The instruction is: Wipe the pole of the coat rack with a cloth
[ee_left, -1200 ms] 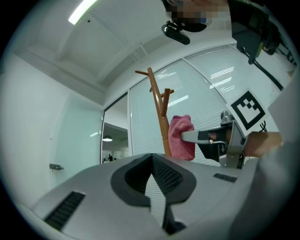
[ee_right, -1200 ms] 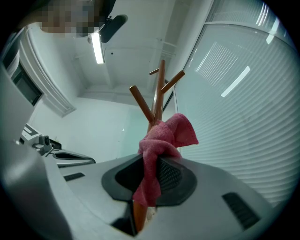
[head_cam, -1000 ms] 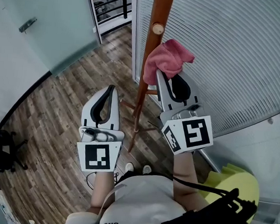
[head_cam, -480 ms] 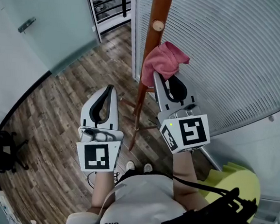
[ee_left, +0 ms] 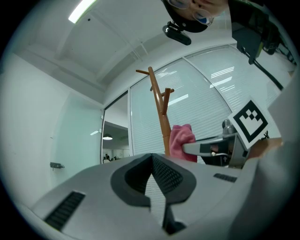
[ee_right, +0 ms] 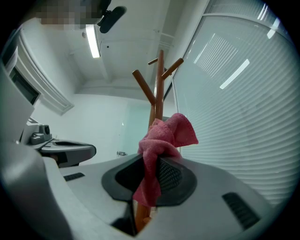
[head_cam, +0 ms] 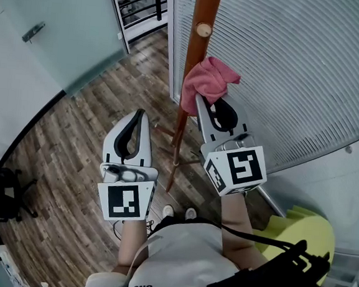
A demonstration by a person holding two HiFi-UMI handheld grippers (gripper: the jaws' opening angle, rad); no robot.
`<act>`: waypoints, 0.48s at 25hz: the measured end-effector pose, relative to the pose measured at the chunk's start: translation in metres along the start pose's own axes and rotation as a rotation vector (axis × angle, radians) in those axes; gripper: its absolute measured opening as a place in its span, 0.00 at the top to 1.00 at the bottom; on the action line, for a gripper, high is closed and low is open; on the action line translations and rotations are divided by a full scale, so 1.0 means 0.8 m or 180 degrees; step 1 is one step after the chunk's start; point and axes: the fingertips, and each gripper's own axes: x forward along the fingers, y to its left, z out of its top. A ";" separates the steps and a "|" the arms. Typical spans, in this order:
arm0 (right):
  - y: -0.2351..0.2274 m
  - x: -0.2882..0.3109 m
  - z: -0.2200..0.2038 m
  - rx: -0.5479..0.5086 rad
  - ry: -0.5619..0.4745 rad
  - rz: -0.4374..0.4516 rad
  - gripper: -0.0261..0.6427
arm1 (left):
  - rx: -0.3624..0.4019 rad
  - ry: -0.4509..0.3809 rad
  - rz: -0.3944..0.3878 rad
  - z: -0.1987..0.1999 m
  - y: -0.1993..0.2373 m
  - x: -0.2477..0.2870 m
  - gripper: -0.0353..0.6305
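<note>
- glass door (head_cam: 46, 28) is standing at the far left, is it, with the plank floor (head_cam: 74, 137) running beside it?
- yes, and the left gripper (head_cam: 141, 113) is hovering over that floor, left of the coat rack pole (head_cam: 196, 54) and well apart from it
- what are its jaws doing?
- they are pressing together with nothing between them
- and how is the pole looking?
- it is rising brown and upright in the middle, with a round peg end (head_cam: 204, 30) showing on it; the pink cloth (head_cam: 206, 83) is bunching against its right side, just below that peg
- who is holding the cloth?
- the right gripper (head_cam: 199, 99) is clamping it; its jaws are closing on one fold, and the rest is spilling up over the tips and hanging down between them, with the pole showing just behind
- and further right?
- a wall of horizontal slats (head_cam: 286, 68) is filling that side
</note>
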 end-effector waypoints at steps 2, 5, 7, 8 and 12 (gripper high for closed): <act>-0.001 0.000 -0.003 0.0013 0.0023 -0.0016 0.85 | 0.0009 0.0001 -0.0006 0.000 0.000 0.001 0.93; -0.001 0.000 -0.008 0.0034 0.0052 -0.0045 0.85 | 0.0092 -0.0027 -0.0033 0.000 0.001 0.001 0.93; -0.002 -0.001 -0.010 0.0039 0.0069 -0.0049 0.85 | 0.0021 0.0000 -0.0017 -0.001 0.000 0.001 0.93; -0.002 0.000 -0.011 0.0034 0.0077 -0.0044 0.85 | -0.0006 0.0010 -0.0010 -0.001 0.000 0.001 0.93; 0.002 -0.003 -0.016 0.0042 0.0122 -0.0048 0.85 | -0.0014 0.0020 -0.0008 -0.001 0.000 -0.003 0.93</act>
